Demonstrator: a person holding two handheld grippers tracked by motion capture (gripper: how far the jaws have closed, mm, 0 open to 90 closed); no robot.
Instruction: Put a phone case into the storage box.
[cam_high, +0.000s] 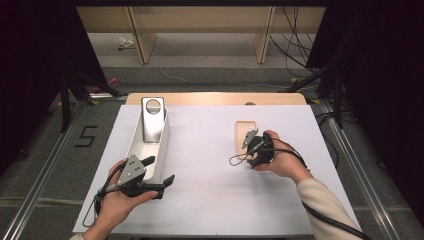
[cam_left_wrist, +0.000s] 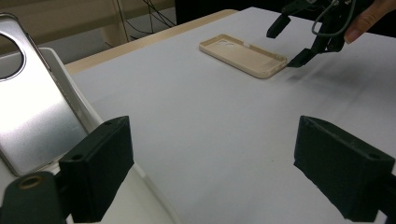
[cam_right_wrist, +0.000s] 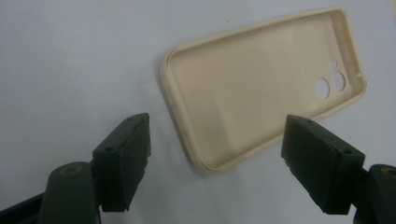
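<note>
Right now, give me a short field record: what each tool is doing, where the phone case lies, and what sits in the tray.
left tool: open, at the near end of the white tray, one jaw inside it and one outside
right tool: open, jaws either side of the case's near end, not touching
phone case: beige, flat on the white table, hollow side up
tray content: silver phone, leaning on the far wall
</note>
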